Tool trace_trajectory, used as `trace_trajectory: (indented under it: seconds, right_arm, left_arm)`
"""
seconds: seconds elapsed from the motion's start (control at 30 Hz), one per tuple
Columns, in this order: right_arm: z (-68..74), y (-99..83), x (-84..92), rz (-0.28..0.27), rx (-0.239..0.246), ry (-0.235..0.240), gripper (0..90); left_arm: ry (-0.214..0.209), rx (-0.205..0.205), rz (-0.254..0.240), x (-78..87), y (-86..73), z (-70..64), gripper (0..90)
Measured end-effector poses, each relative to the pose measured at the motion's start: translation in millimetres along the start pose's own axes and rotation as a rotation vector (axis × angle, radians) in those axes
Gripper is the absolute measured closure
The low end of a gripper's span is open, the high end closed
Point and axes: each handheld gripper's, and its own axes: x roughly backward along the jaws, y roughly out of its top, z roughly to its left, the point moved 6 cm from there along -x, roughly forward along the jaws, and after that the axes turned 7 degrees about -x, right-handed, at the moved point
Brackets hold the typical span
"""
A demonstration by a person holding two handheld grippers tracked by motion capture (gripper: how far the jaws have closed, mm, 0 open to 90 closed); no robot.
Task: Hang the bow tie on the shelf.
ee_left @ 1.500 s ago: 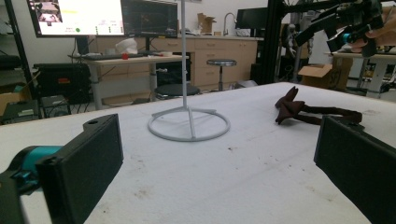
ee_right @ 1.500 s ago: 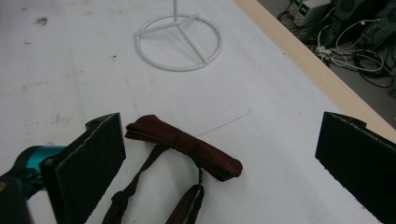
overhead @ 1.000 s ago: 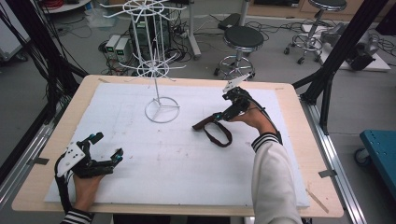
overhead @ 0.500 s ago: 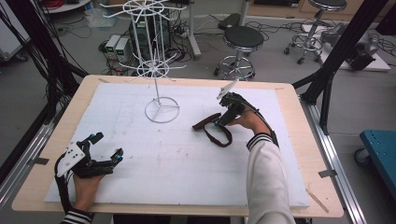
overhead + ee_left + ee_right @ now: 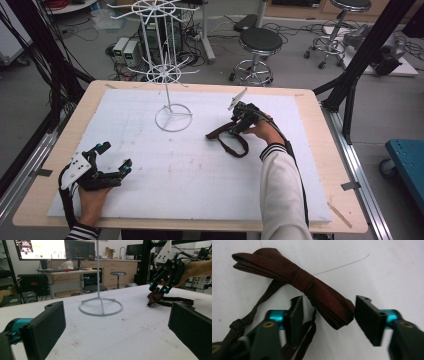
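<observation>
— What are the right gripper's [image 5: 327, 315] fingers [image 5: 369, 317] doing?
— Spread, one on each side of the near end of the dark red bow tie [image 5: 294, 282], at the centre of the right gripper view. Neither seems to press on the cloth, though the left one is partly hidden.
— And the tie's strap?
— The strap [image 5: 249, 317] loops down to the lower left of that frame, under the left finger.
— Where is it all in the high view?
— The bow tie [image 5: 222, 134] lies on the white counter [image 5: 200, 190] just right of centre, the right gripper [image 5: 239, 120] tipped down onto it, the hand [image 5: 262, 132] behind.
— The other gripper?
— The left gripper [image 5: 114, 159] sits at the lower left, fingers [image 5: 47, 325] wide apart and empty, resting on the counter. The white wire stand [image 5: 172, 117] is above centre, well apart from both.
</observation>
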Motion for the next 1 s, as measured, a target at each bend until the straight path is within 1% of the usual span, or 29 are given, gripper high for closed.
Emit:
trace_trajectory:
  seconds: [0.03,0.07,0.1,0.13,0.17,0.2,0.23,0.37,0.4,0.43,0.47,0.7,0.73,0.8,0.83,0.87,0.9,1.0]
  right_arm:
    - [0.0,0.0,0.0,0.000,0.000,0.000,49.1]
    - [0.1,-0.3,-0.8,0.011,0.003,-0.003,54.1]
    - [0.8,-0.7,-1.3,0.020,0.006,0.001,61.1]
    - [1.6,-1.0,-0.7,0.034,0.034,0.002,77.3]
    - [1.6,-1.0,-0.7,0.034,0.034,0.002,77.3]
    - [3.0,-0.5,0.1,0.034,0.039,0.012,81.4]
    - [5.0,2.1,0.9,0.026,0.058,0.016,84.8]
    - [6.3,3.3,0.9,0.022,0.065,0.021,84.9]
    - [6.4,2.7,1.5,0.026,0.052,0.024,84.9]
    - [5.6,3.0,1.5,0.023,0.056,0.020,84.9]
    - [6.2,2.4,2.1,0.026,0.045,0.024,84.9]
    - [7.6,1.9,4.4,0.023,0.044,0.033,84.9]
    - [7.5,2.1,5.7,0.023,0.046,0.026,84.9]
    - [8.3,2.9,8.2,0.013,0.045,0.032,84.8]
    - [9.0,3.3,10.2,0.011,0.044,0.027,84.8]
    - [11.0,4.5,15.1,0.000,0.043,0.028,84.6]
    - [11.0,4.5,15.1,0.000,0.043,0.028,84.6]
    - [13.8,7.0,23.6,-0.036,0.036,0.034,84.6]
  left_arm:
    - [0.000,-0.001,0.000,0.0,0.0,0.2,1.8]
    - [0.000,0.000,0.000,0.0,0.0,0.1,1.7]
    - [0.000,0.000,0.000,0.0,0.0,0.2,1.7]
    - [0.000,0.000,0.001,0.0,-0.1,0.1,1.7]
    - [0.001,0.002,-0.002,-0.1,0.1,-0.1,1.7]
    - [0.000,0.000,0.000,0.0,0.0,0.0,1.7]
    - [0.000,0.000,0.000,0.0,-0.1,0.1,1.7]
    - [0.000,0.000,0.000,0.0,0.0,0.0,1.7]
    - [0.000,0.000,0.000,0.0,0.0,0.0,1.7]
    - [0.000,-0.001,0.000,0.0,0.0,0.0,1.7]
    - [-0.001,-0.001,0.001,0.0,0.0,-0.1,1.7]
    - [-0.003,-0.004,0.000,0.0,0.0,-0.2,1.7]
    - [-0.003,-0.005,0.000,0.0,0.0,-0.3,1.7]
    - [0.001,-0.007,0.001,-0.2,0.1,-0.6,1.7]
    - [-0.004,-0.014,0.002,-0.1,0.1,-0.8,1.7]
    - [-0.006,-0.008,-0.001,-0.2,0.2,-1.3,1.7]
    - [-0.005,-0.012,0.002,-0.1,0.1,-1.1,1.7]
    - [-0.005,-0.011,-0.001,-0.2,0.3,-1.1,1.7]
